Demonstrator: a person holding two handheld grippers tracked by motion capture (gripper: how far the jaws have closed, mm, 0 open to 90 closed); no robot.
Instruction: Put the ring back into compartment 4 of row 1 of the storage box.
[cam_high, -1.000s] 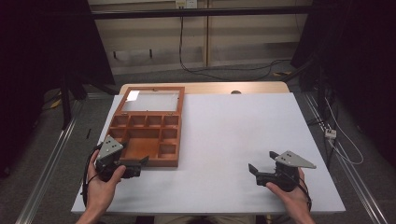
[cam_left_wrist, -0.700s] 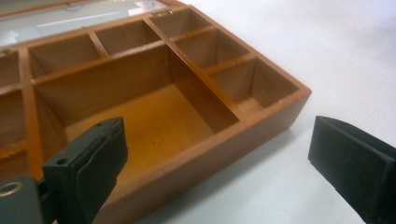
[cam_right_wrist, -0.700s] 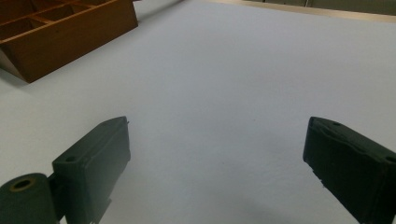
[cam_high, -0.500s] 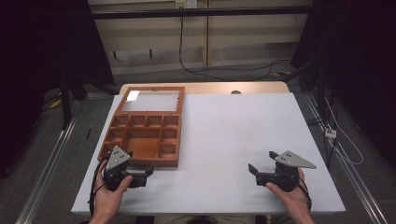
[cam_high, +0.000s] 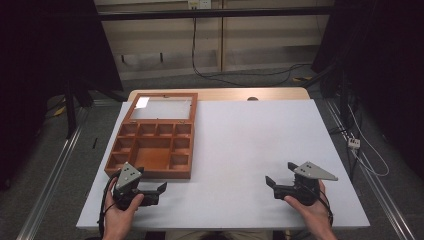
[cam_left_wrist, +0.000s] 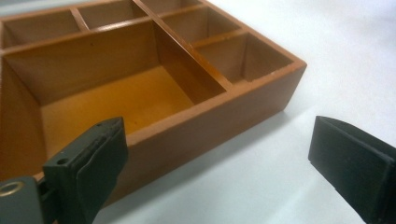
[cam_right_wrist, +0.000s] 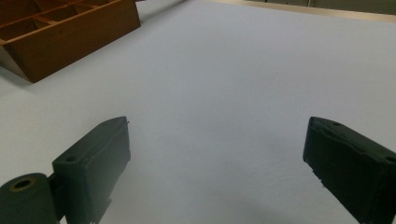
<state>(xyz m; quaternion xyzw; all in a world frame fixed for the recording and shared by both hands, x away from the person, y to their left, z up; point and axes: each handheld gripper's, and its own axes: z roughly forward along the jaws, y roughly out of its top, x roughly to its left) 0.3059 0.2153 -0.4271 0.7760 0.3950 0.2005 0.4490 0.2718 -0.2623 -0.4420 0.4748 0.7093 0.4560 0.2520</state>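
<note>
Your left gripper (cam_high: 161, 189) has drawn back toward you since a second ago: then it sat at the near left corner of the wooden box (cam_high: 150, 172), and now it rests on the table (cam_high: 240, 145) just near of the box's front wall, its jaws wide apart and holding nothing. In the left gripper view (cam_left_wrist: 215, 154) one jaw overlaps that front wall and the other stands over bare table to the right. The box itself has not moved; it lies at the left of the table, its glass-paned lid (cam_high: 161, 107) laid open flat on the far side. Its compartments, a large one (cam_high: 150, 159) at the near middle ringed by small ones, are all empty. Over at the near right, your right gripper (cam_high: 270, 182) is where it was, jaws spread wide over bare table, gripping nothing.
</note>
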